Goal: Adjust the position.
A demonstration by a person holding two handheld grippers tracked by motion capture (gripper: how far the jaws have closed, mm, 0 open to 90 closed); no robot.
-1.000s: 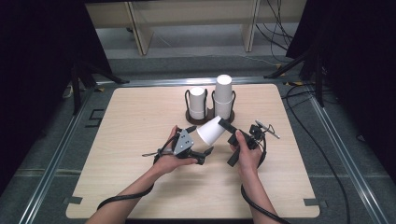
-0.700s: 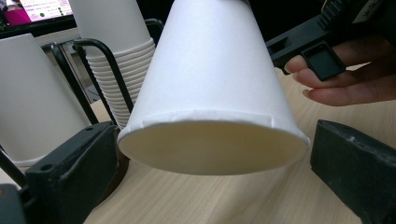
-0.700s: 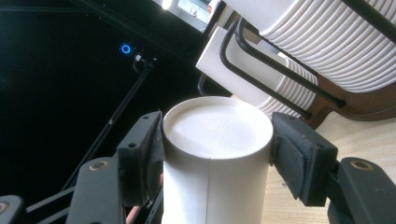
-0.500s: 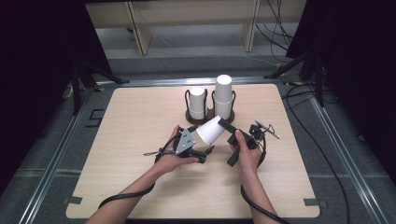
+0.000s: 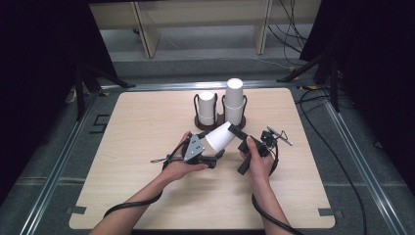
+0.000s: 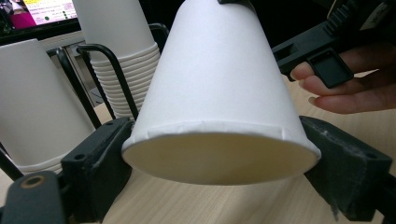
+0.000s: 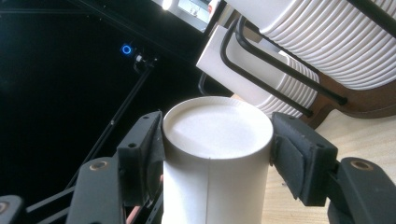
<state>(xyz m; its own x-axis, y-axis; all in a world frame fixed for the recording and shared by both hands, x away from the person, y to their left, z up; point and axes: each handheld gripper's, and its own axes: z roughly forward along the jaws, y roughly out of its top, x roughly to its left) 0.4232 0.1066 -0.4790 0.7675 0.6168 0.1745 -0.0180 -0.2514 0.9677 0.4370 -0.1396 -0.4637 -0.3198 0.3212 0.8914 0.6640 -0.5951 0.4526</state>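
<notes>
A white paper cup (image 5: 219, 138) lies tilted in the air over the middle of the table, between my two grippers. My left gripper (image 5: 209, 148) holds its wide open end. In the left gripper view both pads (image 6: 100, 158) press on the cup's rim (image 6: 219, 140). These jaws have just been closing, with the cup between them. My right gripper (image 5: 234, 134) is shut on the cup's narrow bottom end. In the right gripper view the cup's base (image 7: 217, 126) sits squeezed between the two pads (image 7: 144, 154).
A dark wire holder (image 5: 218, 120) stands behind the grippers with two stacks of upside-down white cups, a short one (image 5: 207, 106) and a taller one (image 5: 234, 100). Cables trail from both grippers toward the table's near edge. The wooden table (image 5: 142, 127) has open room on the left.
</notes>
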